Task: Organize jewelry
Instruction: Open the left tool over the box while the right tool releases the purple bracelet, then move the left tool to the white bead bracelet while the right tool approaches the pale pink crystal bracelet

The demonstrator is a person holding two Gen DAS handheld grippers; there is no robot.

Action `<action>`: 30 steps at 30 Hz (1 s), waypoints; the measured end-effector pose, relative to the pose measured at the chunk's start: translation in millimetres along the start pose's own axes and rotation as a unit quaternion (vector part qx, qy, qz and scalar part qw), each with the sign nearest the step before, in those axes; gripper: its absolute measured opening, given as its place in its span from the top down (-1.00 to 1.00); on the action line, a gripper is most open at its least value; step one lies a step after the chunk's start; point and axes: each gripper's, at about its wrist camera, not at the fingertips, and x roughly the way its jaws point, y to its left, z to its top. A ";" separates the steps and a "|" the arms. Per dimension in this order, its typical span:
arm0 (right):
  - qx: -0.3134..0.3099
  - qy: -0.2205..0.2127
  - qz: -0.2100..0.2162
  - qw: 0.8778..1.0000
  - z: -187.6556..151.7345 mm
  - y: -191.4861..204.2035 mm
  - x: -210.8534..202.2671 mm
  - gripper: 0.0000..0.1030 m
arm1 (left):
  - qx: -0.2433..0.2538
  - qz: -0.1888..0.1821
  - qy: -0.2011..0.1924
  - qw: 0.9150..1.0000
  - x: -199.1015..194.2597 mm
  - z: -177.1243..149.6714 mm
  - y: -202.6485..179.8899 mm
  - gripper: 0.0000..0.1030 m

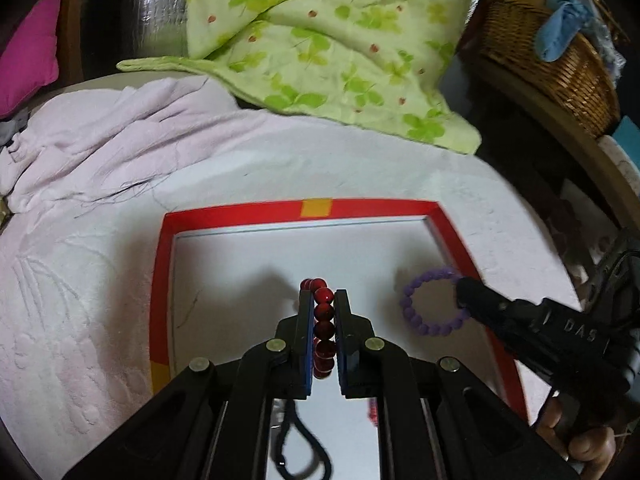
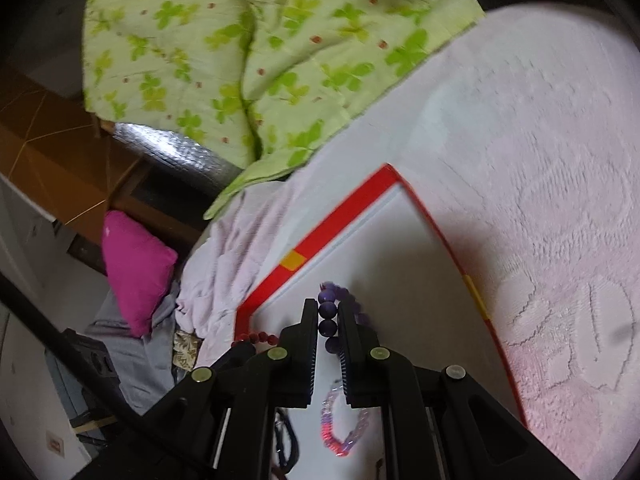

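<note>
My left gripper (image 1: pixel 324 296) is shut on a dark red bead bracelet (image 1: pixel 323 322) and holds it over the white floor of a red-rimmed tray (image 1: pixel 240 214). My right gripper (image 2: pixel 328 306) is shut on a purple bead bracelet (image 2: pixel 327 314) over the same tray (image 2: pixel 340 204). In the left wrist view the purple bracelet (image 1: pixel 424 300) hangs as a ring from the right gripper (image 1: pixel 464 290). The red bracelet also shows in the right wrist view (image 2: pixel 256 337) at the left. A pink and clear bead bracelet (image 2: pixel 340 424) lies on the tray below my right gripper.
The tray rests on a pale pink towel (image 1: pixel 100 200). A green clover-print quilt (image 1: pixel 320 40) lies behind it. A wicker basket (image 1: pixel 540 52) stands at the back right, a magenta cushion (image 2: pixel 136 268) at the left. A black cord (image 1: pixel 304 440) lies on the tray's near part.
</note>
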 end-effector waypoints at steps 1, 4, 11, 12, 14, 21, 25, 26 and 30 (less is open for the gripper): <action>0.007 -0.005 -0.008 1.000 1.4 -3.6 -0.6 0.72 | -0.004 0.004 0.004 1.000 -0.2 -0.5 1.3 0.77; 0.022 -0.020 -0.035 0.999 7.0 -10.3 -6.9 0.58 | -0.010 0.016 -0.005 1.000 -12.1 -2.1 3.9 0.07; -0.020 -0.051 0.008 0.998 9.4 18.9 -60.3 -0.08 | 0.019 0.065 -0.082 0.994 -90.0 -32.0 -4.5 -0.22; -0.032 -0.055 0.011 0.998 8.4 25.7 -69.8 -0.08 | 0.022 0.081 -0.092 0.992 -103.9 -42.1 -6.6 -0.23; -0.058 -0.063 0.013 0.996 2.6 38.7 -93.1 -0.08 | 0.023 0.098 -0.104 0.989 -122.2 -56.8 -7.8 -0.28; -0.116 -0.090 -0.002 0.989 -53.7 32.2 -172.9 -0.08 | 0.020 0.130 -0.120 0.984 -176.9 -139.9 -14.5 -0.40; -0.135 -0.053 -0.042 0.988 -91.0 6.6 -187.7 -0.08 | 0.037 0.138 -0.106 0.984 -183.9 -179.8 -13.7 -0.41; -0.133 -0.044 -0.051 0.989 -97.9 -0.5 -190.3 -0.08 | 0.044 0.141 -0.099 0.984 -181.7 -187.0 -14.1 -0.41; -0.134 -0.009 -0.079 0.988 -123.8 -19.8 -194.3 -0.08 | 0.088 0.154 -0.068 0.982 -167.6 -205.4 -19.6 -0.41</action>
